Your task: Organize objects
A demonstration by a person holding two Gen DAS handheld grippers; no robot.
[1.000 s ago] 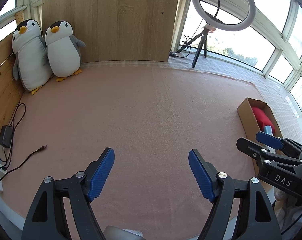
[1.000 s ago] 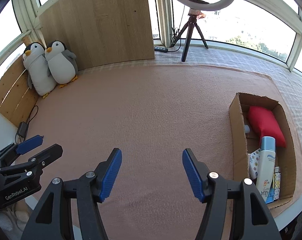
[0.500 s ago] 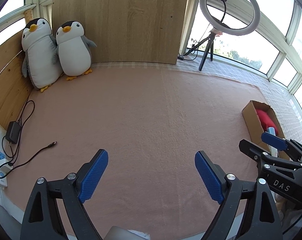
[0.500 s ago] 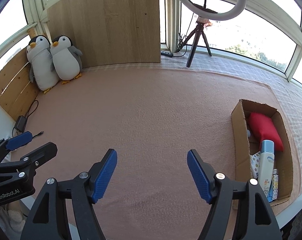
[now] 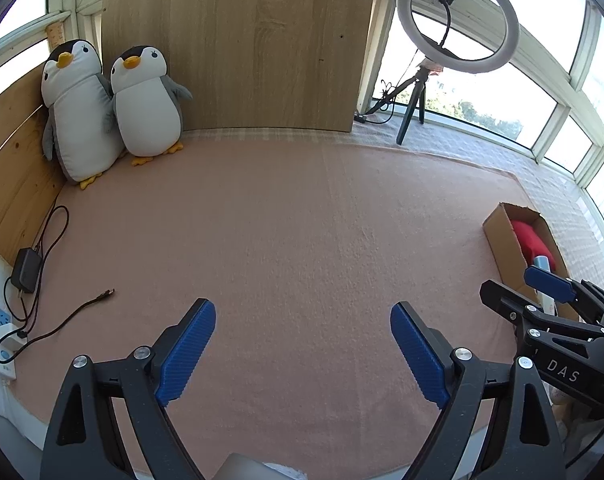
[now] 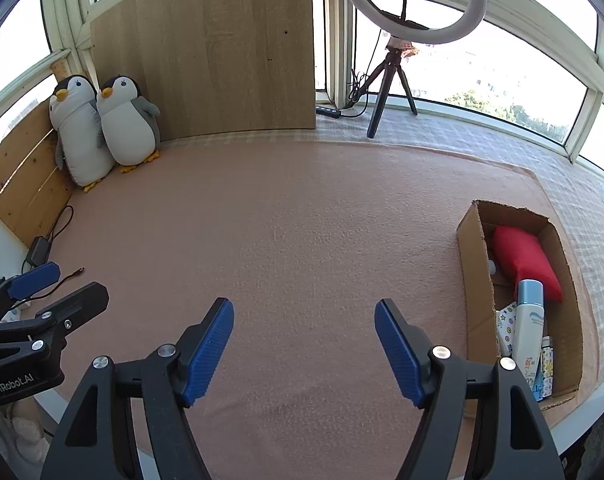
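Both hand-held grippers, left (image 5: 302, 346) and right (image 6: 304, 346), spread, just widened, nothing between. Items (red pouch (image 6: 526, 262), bottle (image 6: 528, 322)) sat in cardboard box (image 6: 472, 264) far right. Pink mat (image 6: 302, 220) bare; organizing looked nearly done.

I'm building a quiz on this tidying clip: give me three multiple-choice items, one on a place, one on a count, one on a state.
1. Where is the cardboard box?
A. At the mat's right edge
B. Beside the penguins
C. Under the ring light

2. How many plush penguins stand in the corner?
A. One
B. Two
C. Three

3. How is the right gripper?
A. Shut on a bottle
B. Shut and empty
C. Open and empty

Key: 1 A, the box sits on the pink mat at its right edge, far from the penguins. 2 B, two stand side by side against the wooden boards. 3 C, its blue pads stand apart with only mat between them.
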